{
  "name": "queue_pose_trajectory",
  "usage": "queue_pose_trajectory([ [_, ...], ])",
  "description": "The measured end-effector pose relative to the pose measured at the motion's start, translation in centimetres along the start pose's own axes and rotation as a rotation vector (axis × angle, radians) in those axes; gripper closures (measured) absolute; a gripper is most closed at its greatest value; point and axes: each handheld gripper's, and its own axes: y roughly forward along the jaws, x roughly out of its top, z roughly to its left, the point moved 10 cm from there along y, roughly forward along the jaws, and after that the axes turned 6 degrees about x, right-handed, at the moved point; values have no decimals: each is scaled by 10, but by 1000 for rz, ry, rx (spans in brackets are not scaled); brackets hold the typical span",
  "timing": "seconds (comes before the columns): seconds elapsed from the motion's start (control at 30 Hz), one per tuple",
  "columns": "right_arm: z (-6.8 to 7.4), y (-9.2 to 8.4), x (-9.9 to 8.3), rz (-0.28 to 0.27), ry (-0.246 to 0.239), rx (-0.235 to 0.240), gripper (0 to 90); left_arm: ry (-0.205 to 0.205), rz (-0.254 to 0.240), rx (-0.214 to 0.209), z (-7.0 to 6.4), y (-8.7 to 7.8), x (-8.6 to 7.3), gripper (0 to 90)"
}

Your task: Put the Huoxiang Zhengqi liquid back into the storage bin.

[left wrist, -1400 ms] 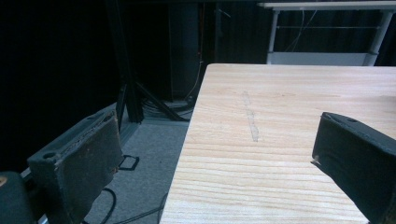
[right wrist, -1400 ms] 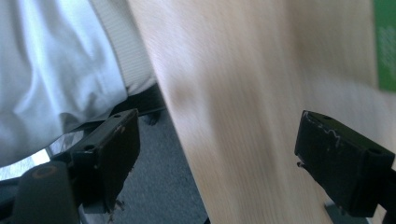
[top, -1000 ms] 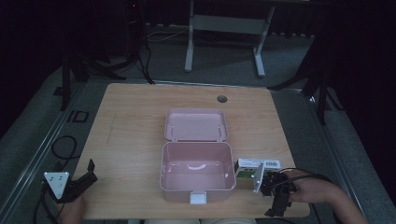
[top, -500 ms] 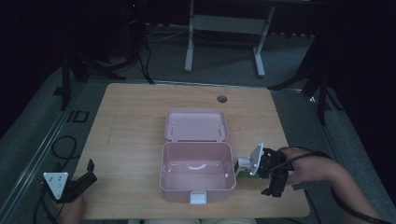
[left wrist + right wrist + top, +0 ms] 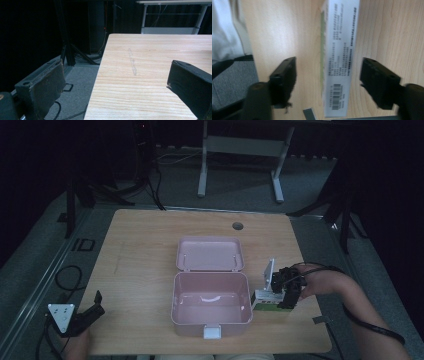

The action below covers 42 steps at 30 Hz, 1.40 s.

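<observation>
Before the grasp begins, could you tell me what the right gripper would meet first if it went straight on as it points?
Most likely the white carton, lying between its open jaws on the table.

On the table [image 5: 150, 255] — one open pink lunchbox [image 5: 210, 292], one small printed carton [image 5: 265, 301] — plus two tongs.

Pink case [image 5: 210, 299], white-green carton [image 5: 267, 300] — pale wood table [image 5: 140, 250].
</observation>
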Motion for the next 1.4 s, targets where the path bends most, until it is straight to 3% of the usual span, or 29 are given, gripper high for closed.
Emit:
queue_pose_trajectory([
  [0.17,-13,15,-1,11,33,26,390,1,1,-1,0,0,0,16],
  [0.37,-13,33,-1,14,44,74,494,6,1,-2,-1,0,0,16],
  [0.5,-14,40,-1,34,40,59,602,12,5,-1,-2,1,-1,17],
  [0.7,-14,39,-1,56,49,60,618,11,4,0,-2,1,-1,16],
  [1.03,-8,19,-5,40,76,80,618,11,3,0,-2,1,-1,16],
  [1.4,15,-18,-9,50,76,105,618,10,4,2,-2,1,-1,16],
])
